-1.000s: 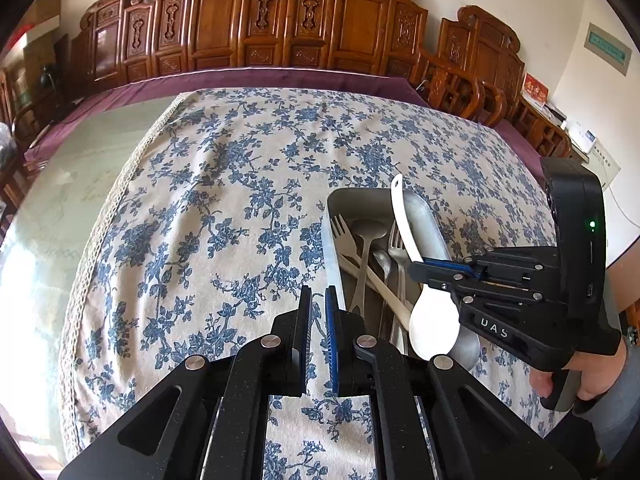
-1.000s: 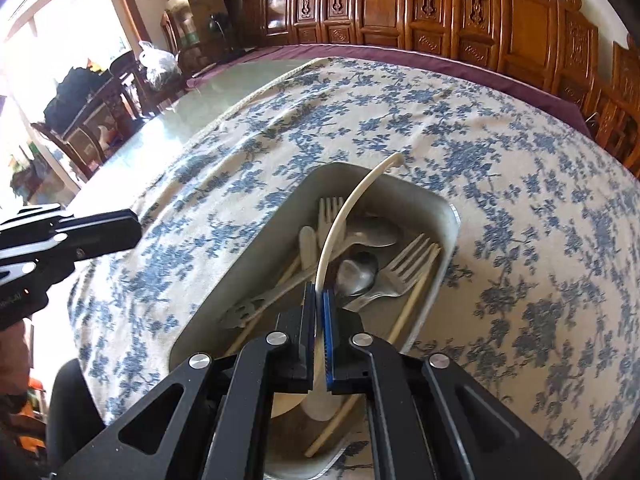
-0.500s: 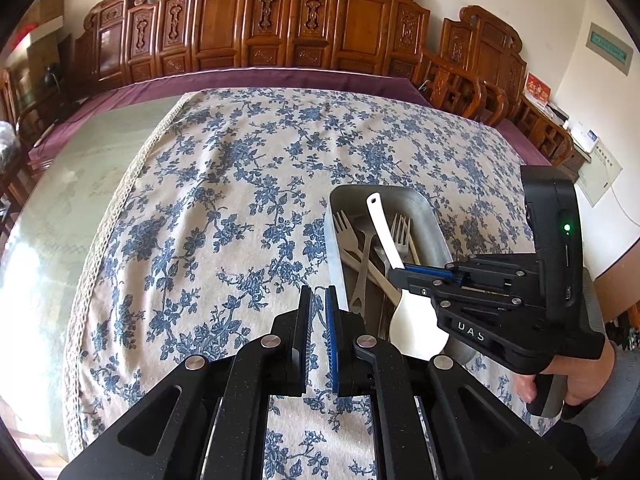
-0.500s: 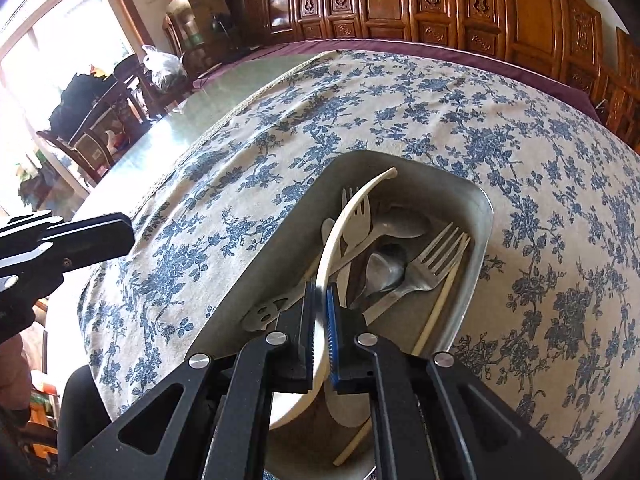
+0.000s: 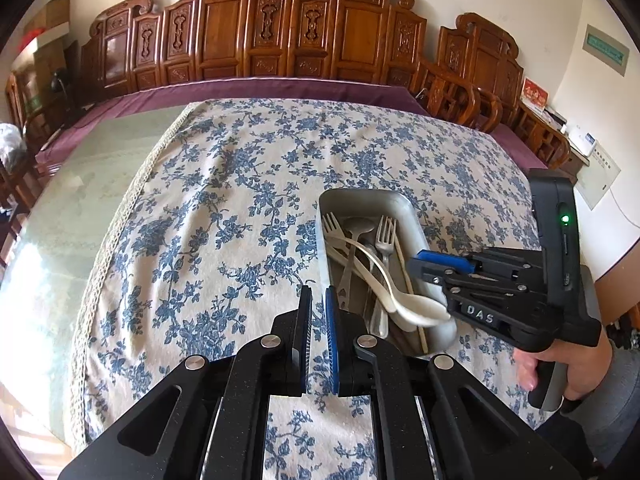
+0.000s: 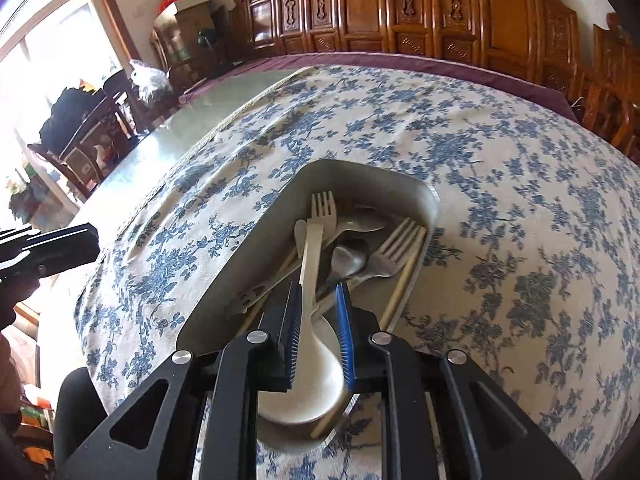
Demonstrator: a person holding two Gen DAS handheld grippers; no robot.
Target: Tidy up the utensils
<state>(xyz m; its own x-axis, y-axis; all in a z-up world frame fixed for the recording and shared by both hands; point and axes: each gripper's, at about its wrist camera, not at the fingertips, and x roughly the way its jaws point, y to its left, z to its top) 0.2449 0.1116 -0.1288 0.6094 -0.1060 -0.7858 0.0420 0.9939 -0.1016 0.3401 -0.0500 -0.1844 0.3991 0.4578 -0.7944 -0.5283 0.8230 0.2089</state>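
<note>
Now right gripper (image 6: 318, 332) parted, white spoon (image 6: 308, 364) in tray (image 6: 224, 292).

Bright daylight floods from the window (image 6: 60, 52) — blown-out glare there, fisheye bending at edges, otherwise sharp.

A second ago our right gripper (image 6: 318, 300) clamped the white spoon (image 6: 310, 344) above the metal tray (image 6: 360, 176). Now its jaws have parted and the spoon lies in the tray across the other utensils, bowl at the near end.
</note>
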